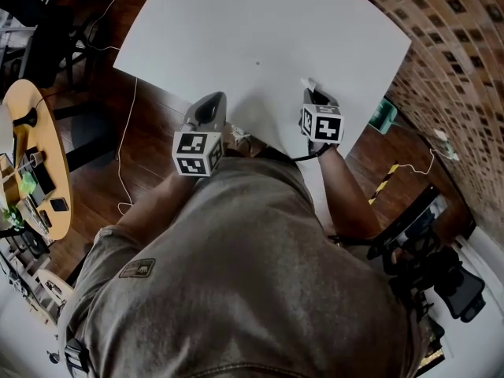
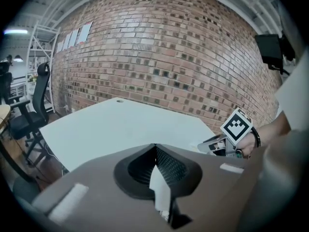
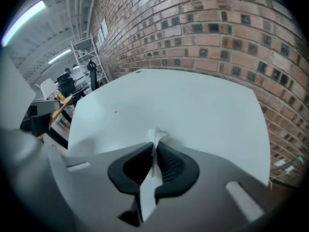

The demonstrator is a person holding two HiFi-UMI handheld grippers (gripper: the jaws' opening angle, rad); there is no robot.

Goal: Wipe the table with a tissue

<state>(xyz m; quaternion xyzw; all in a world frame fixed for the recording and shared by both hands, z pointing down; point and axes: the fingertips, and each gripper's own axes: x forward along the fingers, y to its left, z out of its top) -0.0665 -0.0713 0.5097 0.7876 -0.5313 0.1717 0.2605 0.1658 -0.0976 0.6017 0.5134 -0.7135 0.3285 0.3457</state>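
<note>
Tissue (image 3: pixel 157 135) is pinched between the pressed-together jaws of the right gripper (image 3: pixel 155 148). A crumpled tuft projects just beyond the tips, low over the white table (image 3: pixel 193 110); contact cannot be confirmed. Left gripper (image 2: pixel 155 150) is held level with the right gripper, well apart on its left, at the table's near edge. Its jaws are closed on a white scrap (image 2: pixel 161 191), material undetermined.

The white counter (image 1: pixel 236 30) stands on a dark wooden floor (image 1: pixel 150 144). A tiny dark speck (image 1: pixel 258 63) sits near its middle, and a small round hole (image 3: pixel 139 71) lies by its far edge.
</note>
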